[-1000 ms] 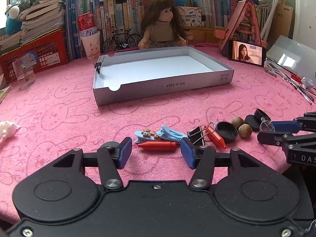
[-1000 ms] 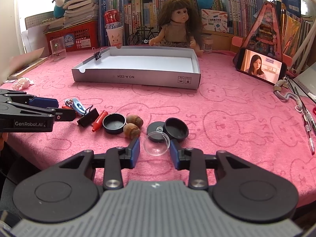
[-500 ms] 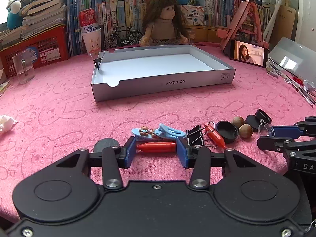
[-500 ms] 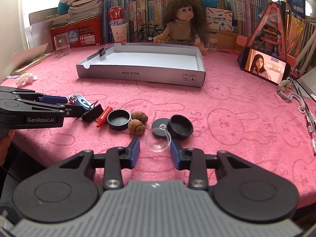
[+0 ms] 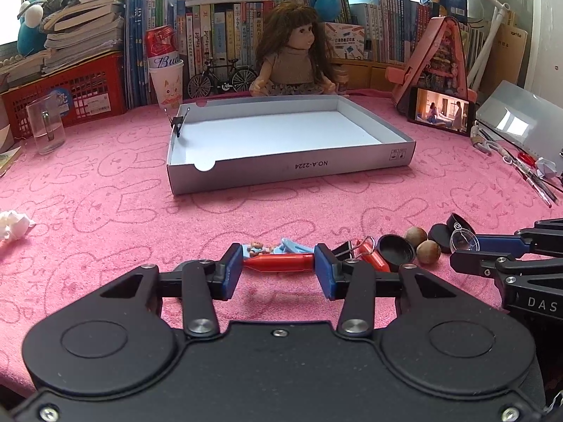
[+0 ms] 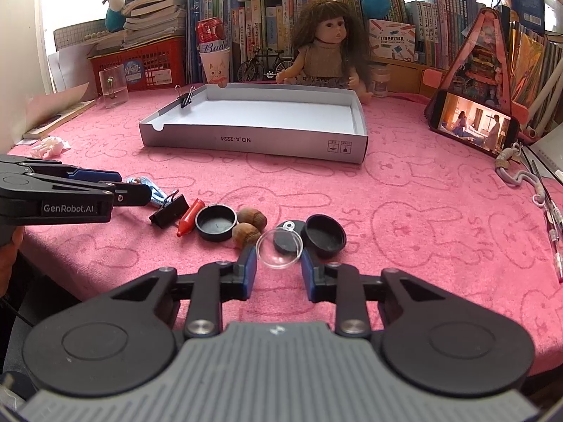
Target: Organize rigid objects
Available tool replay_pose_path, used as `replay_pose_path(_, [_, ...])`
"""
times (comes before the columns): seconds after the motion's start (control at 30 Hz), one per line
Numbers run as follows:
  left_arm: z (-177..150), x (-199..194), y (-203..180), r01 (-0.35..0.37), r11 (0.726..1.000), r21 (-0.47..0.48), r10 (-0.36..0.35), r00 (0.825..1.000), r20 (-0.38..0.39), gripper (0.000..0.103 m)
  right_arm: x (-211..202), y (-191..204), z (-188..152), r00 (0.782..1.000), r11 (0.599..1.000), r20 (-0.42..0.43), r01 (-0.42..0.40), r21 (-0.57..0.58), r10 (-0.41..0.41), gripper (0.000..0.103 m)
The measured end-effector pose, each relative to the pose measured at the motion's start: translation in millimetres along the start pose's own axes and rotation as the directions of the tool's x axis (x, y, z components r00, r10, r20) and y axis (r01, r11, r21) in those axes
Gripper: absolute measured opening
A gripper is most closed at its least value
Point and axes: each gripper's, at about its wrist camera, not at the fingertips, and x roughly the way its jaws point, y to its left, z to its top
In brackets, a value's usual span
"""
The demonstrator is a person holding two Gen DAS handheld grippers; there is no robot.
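My left gripper (image 5: 278, 267) is shut on a red crayon (image 5: 279, 263), held end to end just above the pink cloth. My right gripper (image 6: 278, 263) is shut on a clear plastic dome (image 6: 279, 248); it also shows in the left wrist view (image 5: 465, 241). On the cloth lie a black binder clip (image 6: 169, 209), a second red crayon (image 6: 190, 217), a black cap (image 6: 215, 223), two nuts (image 6: 250, 227), a black disc and cap (image 6: 323, 235), and blue hair clips (image 5: 292, 247). The empty white box (image 5: 285, 133) stands behind them.
A binder clip (image 5: 177, 123) is clipped on the box's left wall. A doll (image 5: 293, 59), books, a red basket (image 5: 70, 88), a paper cup (image 5: 167, 84) and a glass (image 5: 45, 128) line the back. A phone (image 5: 441, 110) and pens (image 5: 531, 176) are at right. Crumpled tissue (image 5: 12, 225) lies left.
My left gripper moved forward and closed on the red crayon, lifting it slightly. My right gripper kept hold of the clear dome and rose a little.
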Motion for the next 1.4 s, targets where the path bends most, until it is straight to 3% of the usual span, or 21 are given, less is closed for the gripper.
replay_pose_path(0.93, [46, 16, 14, 0.012, 0.996, -0.085, -0.008, 0.998, 0.055, 0.042, 15, -18, 44, 0.996, 0.998, 0.093, 0.003, 0.058, -0.009, 0.033])
replay_pose_path(1.4, [98, 55, 20, 0.027, 0.991, -0.130, -0.023, 0.999, 0.029, 0.042, 48, -36, 89, 0.993, 0.991, 0.115, -0.027, 0.130, 0.012, 0.033])
